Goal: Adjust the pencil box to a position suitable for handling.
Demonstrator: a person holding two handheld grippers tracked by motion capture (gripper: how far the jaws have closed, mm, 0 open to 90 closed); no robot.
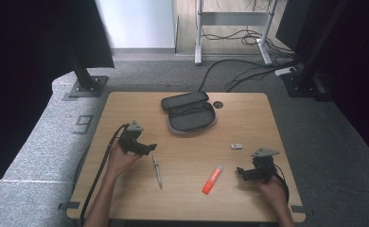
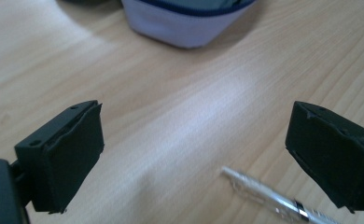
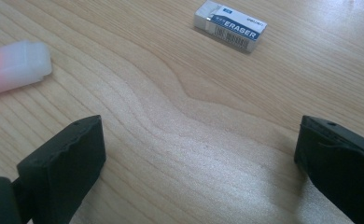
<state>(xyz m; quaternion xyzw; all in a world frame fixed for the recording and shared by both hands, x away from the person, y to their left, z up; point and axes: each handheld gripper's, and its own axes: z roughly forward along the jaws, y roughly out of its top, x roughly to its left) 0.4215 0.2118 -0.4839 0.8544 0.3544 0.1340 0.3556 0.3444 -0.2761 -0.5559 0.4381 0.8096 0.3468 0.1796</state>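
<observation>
High view first: pencil case (image 1: pixel 188 115) lying unzipped and gaping at upper centre of the wooden table (image 1: pixel 249 203), nothing visible inside from this angle. Three items out on the bare wood, none packed yet: clear pen (image 1: pixel 157 171) at lower centre-left, orange highlighter (image 1: pixel 212 179) at lower centre, small white eraser (image 1: pixel 236 146) right of centre. Looks like a tidy-up into the case, barely begun by the lie of things; all three pieces left to lift and drop in, then maybe the zip.

Left gripper (image 1: pixel 150 148) sitting at centre-left of the frame, just above the pen's top end, close but apart from it. Left gripper view: both black jaws spread wide at the frame's lower corners, nothing between them but wood; pen (image 2: pixel 273 199) slanting in at lower right, tip pointing toward centre, clear of both jaws; pale edge of the pencil case (image 2: pixel 185 23) at top centre.

Right gripper (image 1: pixel 241 172) low at the right of the high view, just right of the highlighter, not touching. Right gripper view: jaws likewise wide apart, empty, bare grain between; highlighter's cap end (image 3: pixel 12 67) at the left edge, eraser (image 3: pixel 230 26) at top centre-right, well beyond the jaws.

Likely first pick: pen for the left, highlighter or eraser for the right.
</observation>
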